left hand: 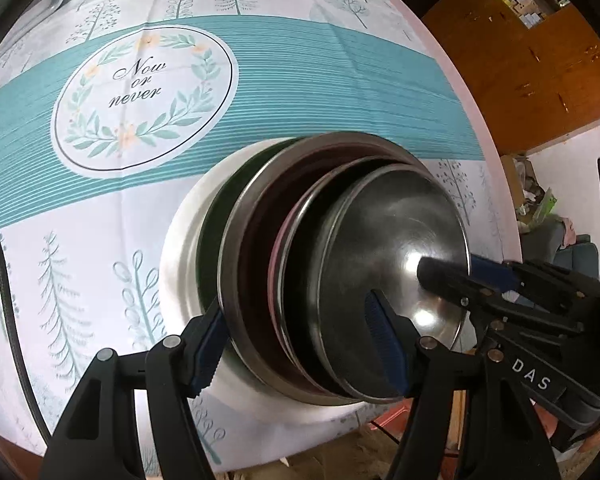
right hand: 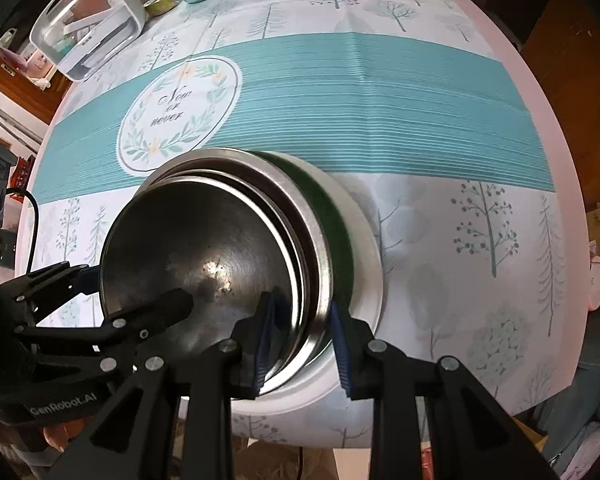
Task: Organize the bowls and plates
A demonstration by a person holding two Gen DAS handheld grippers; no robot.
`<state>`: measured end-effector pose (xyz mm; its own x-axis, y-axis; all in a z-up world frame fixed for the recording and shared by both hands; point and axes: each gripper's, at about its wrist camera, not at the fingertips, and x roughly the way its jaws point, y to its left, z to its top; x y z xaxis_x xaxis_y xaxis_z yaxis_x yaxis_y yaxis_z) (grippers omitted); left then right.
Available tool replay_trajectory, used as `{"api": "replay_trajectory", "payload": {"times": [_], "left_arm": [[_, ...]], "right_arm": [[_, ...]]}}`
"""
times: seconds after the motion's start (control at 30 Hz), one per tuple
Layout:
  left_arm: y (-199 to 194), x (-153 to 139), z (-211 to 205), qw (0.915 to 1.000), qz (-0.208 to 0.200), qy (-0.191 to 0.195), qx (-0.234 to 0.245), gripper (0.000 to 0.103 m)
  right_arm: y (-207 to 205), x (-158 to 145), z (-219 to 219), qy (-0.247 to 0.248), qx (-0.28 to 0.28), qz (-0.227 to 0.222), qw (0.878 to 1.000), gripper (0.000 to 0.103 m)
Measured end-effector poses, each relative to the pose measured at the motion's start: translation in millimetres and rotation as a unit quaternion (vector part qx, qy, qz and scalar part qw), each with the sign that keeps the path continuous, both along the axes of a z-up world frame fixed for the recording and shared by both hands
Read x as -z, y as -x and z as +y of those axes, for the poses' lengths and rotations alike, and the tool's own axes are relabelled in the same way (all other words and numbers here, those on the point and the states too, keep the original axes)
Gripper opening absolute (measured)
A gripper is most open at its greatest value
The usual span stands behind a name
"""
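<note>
**Bowls nested in one stack, a gripper on each side**

Bowls and plates sit as one nested stack near the front edge of the table (right hand: 440, 100), just in front of the round "Now or never" print (left hand: 144, 98). A white plate (left hand: 180, 256) is at the bottom, then a dark green dish (left hand: 208, 224), a wide steel bowl (left hand: 236, 256), and the small steel bowl (left hand: 384, 264) on top.

Left of the stack, the left gripper (left hand: 300, 344) stands fairly wide, straddling the near rims without pressing them; one finger (left hand: 204, 352) lies outside the wide bowl, the other inside the small one.

Right of the stack, the right gripper (right hand: 304, 344) is narrower, its fingers astride the wide bowl's rim; I cannot tell whether it pinches.

Both grippers point steeply down onto the stack and are about equally near, so either could probably lift or steady it.
</note>
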<state>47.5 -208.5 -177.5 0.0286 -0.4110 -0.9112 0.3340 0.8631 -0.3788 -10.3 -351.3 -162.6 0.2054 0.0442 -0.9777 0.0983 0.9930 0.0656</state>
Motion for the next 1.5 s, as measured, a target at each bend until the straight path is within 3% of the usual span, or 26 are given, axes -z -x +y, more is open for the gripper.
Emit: {"api": "replay_trajectory", "payload": {"times": [0.27, 0.37, 0.43, 0.57, 0.93, 1.0, 1.17, 1.4, 1.5], "left_arm": [[1, 19, -11, 0.9985, 0.053, 0.009, 0.005, 0.066], [2, 21, -13, 0.9983, 0.056, 0.009, 0.011, 0.067], [2, 16, -14, 0.9990, 0.043, 0.002, 0.015, 0.068], [0, 3, -8, 0.9999, 0.008, -0.011, 0.010, 0.084], [3, -36, 21, 0.9973, -0.057, -0.041, -0.022, 0.092], [6, -43, 26, 0.9968, -0.064, -0.036, -0.033, 0.102], [19, -66, 33, 0.9924, -0.098, -0.039, -0.063, 0.102], [47, -90, 27, 0.9802, -0.153, -0.101, -0.074, 0.102], [59, -101, 27, 0.9761, -0.171, -0.105, -0.085, 0.102]], "right_arm": [[-2, 12, -1, -0.022, 0.006, 0.023, 0.999, 0.031], [-1, 13, -1, -0.025, 0.005, 0.025, 0.999, 0.031], [-2, 13, -1, -0.028, 0.007, 0.028, 0.999, 0.032], [-1, 11, -2, -0.036, 0.011, 0.022, 0.999, 0.034], [6, -11, -4, -0.038, 0.001, -0.021, 0.999, 0.034], [9, -20, -3, -0.040, -0.003, -0.035, 0.999, 0.034], [21, -44, 2, -0.033, -0.014, -0.076, 0.996, 0.034], [44, -68, 11, -0.026, -0.032, -0.116, 0.992, 0.034], [52, -77, 17, -0.018, -0.038, -0.130, 0.991, 0.034]]}}
